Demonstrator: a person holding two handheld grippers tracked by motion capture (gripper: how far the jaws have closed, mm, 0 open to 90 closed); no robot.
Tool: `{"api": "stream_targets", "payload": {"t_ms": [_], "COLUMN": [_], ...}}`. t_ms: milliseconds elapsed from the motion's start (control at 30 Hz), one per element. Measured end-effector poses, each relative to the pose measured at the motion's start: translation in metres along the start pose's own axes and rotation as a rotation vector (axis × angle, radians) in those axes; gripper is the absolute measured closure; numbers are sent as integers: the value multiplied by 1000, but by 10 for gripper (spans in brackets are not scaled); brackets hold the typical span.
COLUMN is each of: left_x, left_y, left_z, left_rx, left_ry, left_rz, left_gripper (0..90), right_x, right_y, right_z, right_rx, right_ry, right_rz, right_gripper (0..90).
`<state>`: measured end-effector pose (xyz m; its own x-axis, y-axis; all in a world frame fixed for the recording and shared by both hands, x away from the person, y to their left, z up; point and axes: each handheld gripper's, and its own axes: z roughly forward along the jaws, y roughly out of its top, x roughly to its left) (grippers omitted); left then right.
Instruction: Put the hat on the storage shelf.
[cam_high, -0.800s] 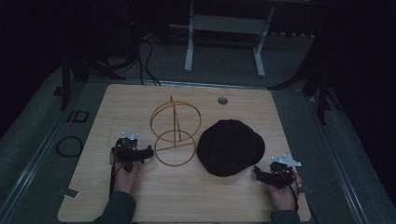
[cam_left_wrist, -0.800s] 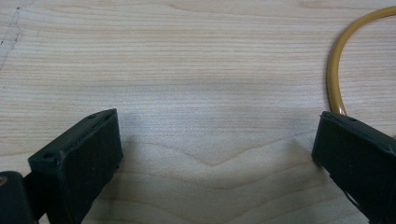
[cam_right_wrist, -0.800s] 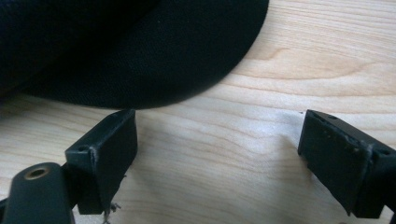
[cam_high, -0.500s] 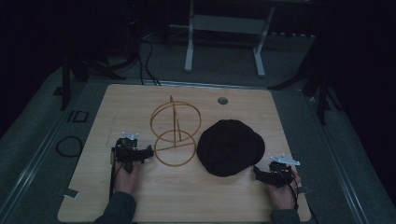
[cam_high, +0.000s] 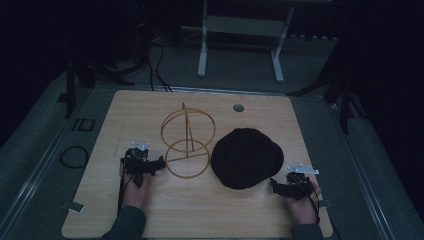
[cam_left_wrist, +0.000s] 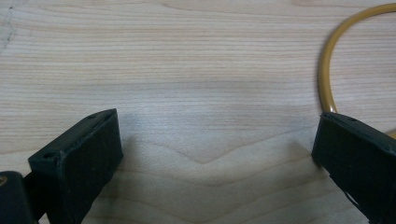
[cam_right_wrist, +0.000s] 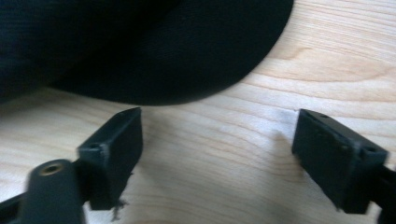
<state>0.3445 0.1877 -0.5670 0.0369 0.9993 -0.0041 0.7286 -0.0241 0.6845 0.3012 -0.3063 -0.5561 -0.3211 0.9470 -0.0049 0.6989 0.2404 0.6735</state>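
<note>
- Left gripper (cam_high: 159, 163) is resting beside the wire stand (cam_high: 188, 141), jaws spread apart over bare tabletop (cam_high: 200, 210).
- Right gripper (cam_high: 274, 183) is sitting near the black hat (cam_high: 246, 157), jaws apart.

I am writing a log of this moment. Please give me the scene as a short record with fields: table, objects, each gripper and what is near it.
table: light wooden top, with a small round hole near the far edge
wire stand: yellow wire stand made of hoops, left of centre
hat: black hat, right of the stand, lying flat
left gripper: left gripper open, nothing between the jaws, beside the stand's bottom hoop
right gripper: right gripper open, nothing between the jaws, just short of the hat's edge
hands: one on each gripper
</note>
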Motion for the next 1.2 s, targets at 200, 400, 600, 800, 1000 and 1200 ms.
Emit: {"api": "stream_targets", "payload": {"t_ms": [200, 400, 600, 800, 1000, 1200], "left_x": [-1, -2, -2, -3, -3, -3], "left_y": [0, 0, 0, -1, -1, -1], "left_z": [0, 0, 0, 0, -1, 0], "left_rx": [0, -1, 0, -1, 0, -2], "left_ry": [-7, -11, -13, -16, -18, -19], "left_rz": [7, 9, 14, 15, 18, 17], "left_gripper": [12, 12, 12, 12, 12, 12], "right_x": [3, 9, 16, 18, 16, 14], "right_y": [7, 18, 30, 38, 47, 60], "right_z": [-6, -18, -30, -35, -39, -39], "right_rx": [60, 67, 72, 88, 100, 99], "right_ry": [33, 64, 102, 130, 138, 150], "right_rz": [-76, -125, -158, -174, -164, -175], "right_gripper": [287, 287, 285, 234, 185, 180]}}
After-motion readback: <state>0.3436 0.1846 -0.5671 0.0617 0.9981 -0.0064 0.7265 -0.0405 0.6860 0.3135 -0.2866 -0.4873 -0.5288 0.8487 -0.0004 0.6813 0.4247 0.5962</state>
